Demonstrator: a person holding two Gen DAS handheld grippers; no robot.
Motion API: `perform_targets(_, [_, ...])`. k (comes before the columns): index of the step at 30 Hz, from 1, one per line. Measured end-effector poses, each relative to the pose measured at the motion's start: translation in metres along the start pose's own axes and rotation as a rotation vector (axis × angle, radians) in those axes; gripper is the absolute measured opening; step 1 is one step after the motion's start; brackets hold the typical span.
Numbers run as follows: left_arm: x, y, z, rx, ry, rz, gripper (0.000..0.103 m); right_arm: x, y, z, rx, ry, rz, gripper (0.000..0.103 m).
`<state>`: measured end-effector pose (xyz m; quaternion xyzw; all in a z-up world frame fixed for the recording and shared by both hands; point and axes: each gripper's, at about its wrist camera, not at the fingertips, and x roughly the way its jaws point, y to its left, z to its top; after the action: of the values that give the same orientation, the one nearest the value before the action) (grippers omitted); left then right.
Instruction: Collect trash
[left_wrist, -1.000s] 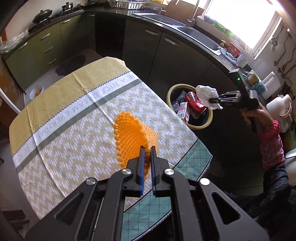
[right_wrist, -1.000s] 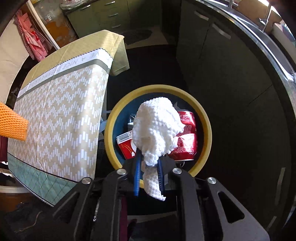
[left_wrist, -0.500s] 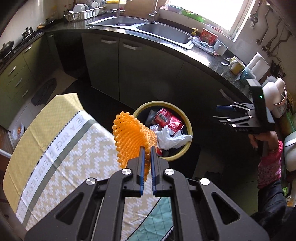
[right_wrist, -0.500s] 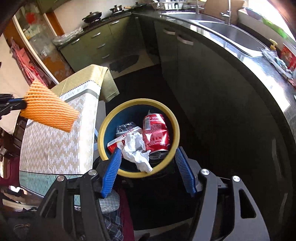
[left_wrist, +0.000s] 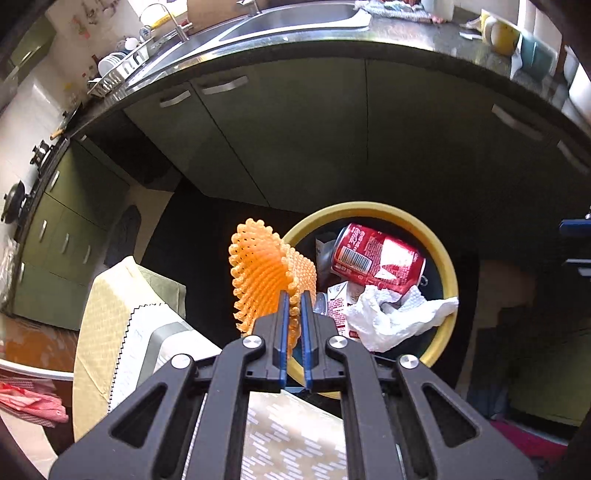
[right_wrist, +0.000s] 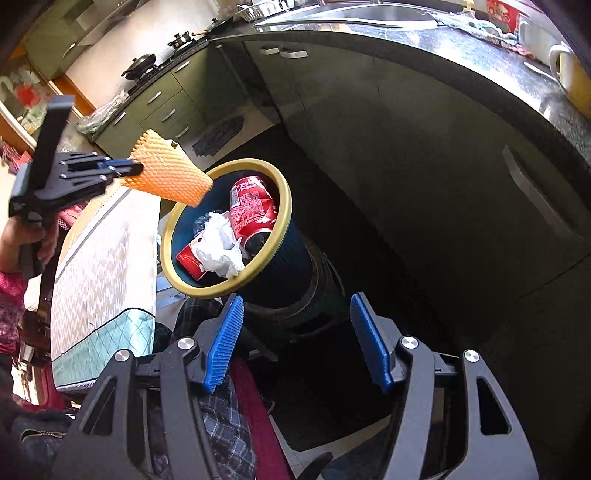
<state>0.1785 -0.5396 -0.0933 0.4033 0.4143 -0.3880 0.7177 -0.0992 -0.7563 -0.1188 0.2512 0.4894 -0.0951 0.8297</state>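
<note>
My left gripper (left_wrist: 292, 301) is shut on an orange foam fruit net (left_wrist: 264, 275) and holds it in the air at the near-left rim of the yellow-rimmed trash bin (left_wrist: 448, 266). The right wrist view shows the same left gripper (right_wrist: 135, 168), the net (right_wrist: 168, 175) and the bin (right_wrist: 282, 221). Inside the bin lie a red soda can (left_wrist: 376, 256), a crumpled white paper towel (left_wrist: 391, 317) and a red-and-white carton (right_wrist: 190, 258). My right gripper (right_wrist: 297, 341) is open and empty, held back from the bin on its near side.
The table with a beige zigzag cloth (left_wrist: 295, 443) stands left of the bin, its edge close to the rim. Dark green kitchen cabinets (left_wrist: 295, 129) and a counter with a sink (left_wrist: 295, 18) curve behind the bin. A person's clothed legs (right_wrist: 236, 413) are below my right gripper.
My right gripper opened and dropped the white paper towel into the bin, then drew back. My left gripper carried the orange net from over the table to the bin's rim.
</note>
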Motion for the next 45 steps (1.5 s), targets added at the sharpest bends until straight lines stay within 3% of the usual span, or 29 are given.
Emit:
perform_targets(2, [0.017,-0.012,0.000,0.031,0.034,0.016,0.014,0.001,0.000,-0.001,-0.003,-0.002,0.011,0.061])
perform_targets(3, [0.023,-0.017,-0.001,0.041,0.045,0.014,0.034,0.001,0.002,-0.001,-0.005,-0.005,0.015,0.061])
perform_targets(5, [0.025,-0.023,-0.004,0.049,0.031,0.006,0.055,-0.002,0.005,-0.002,-0.013,-0.017,0.020,0.061])
perform_targets(8, [0.011,-0.028,-0.008,0.046,-0.016,-0.034,0.056,-0.014,0.009,-0.005,-0.020,-0.040,0.014,0.061])
perform_targets(13, [-0.038,-0.028,-0.019,0.043,-0.145,-0.156,0.060,-0.040,0.007,-0.014,0.000,-0.106,0.014,0.061])
perform_targets(16, [-0.061,-0.023,-0.031,0.017,-0.181,-0.242,0.060,-0.052,0.007,-0.019,0.009,-0.131,0.015,0.061])
perform_targets(20, [-0.090,-0.015,-0.056,-0.019,-0.228,-0.273,0.061,-0.063,0.014,-0.023,-0.005,-0.151,0.020,0.061])
perform_targets(25, [-0.126,0.011,-0.113,-0.147,-0.316,-0.287,0.071,-0.071,0.029,-0.025,-0.045,-0.161,0.037,0.064])
perform_targets(28, [-0.144,0.029,-0.166,-0.244,-0.379,-0.192,0.080,-0.070,0.042,-0.027,-0.073,-0.168,0.056,0.065])
perform_targets(30, [-0.155,0.041,-0.204,-0.324,-0.419,-0.113,0.092,-0.072,0.054,-0.030,-0.097,-0.174,0.080,0.065])
perform_targets(33, [-0.168,0.056,-0.262,-0.461,-0.439,0.003,0.096,-0.070,0.077,-0.036,-0.147,-0.191,0.091,0.072])
perform_targets(37, [-0.185,0.068,-0.335,-0.672,-0.421,0.148,0.096,-0.068,0.118,-0.050,-0.226,-0.249,0.095,0.083])
perform_targets(40, [-0.208,0.065,-0.383,-0.785,-0.474,0.256,0.097,-0.070,0.146,-0.061,-0.257,-0.314,0.142,0.089])
perform_targets(43, [-0.228,0.059,-0.417,-0.886,-0.511,0.353,0.097,-0.079,0.172,-0.074,-0.276,-0.382,0.219,0.093])
perform_targets(45, [-0.238,0.057,-0.434,-0.927,-0.507,0.410,0.097,-0.088,0.192,-0.084,-0.307,-0.443,0.205,0.098])
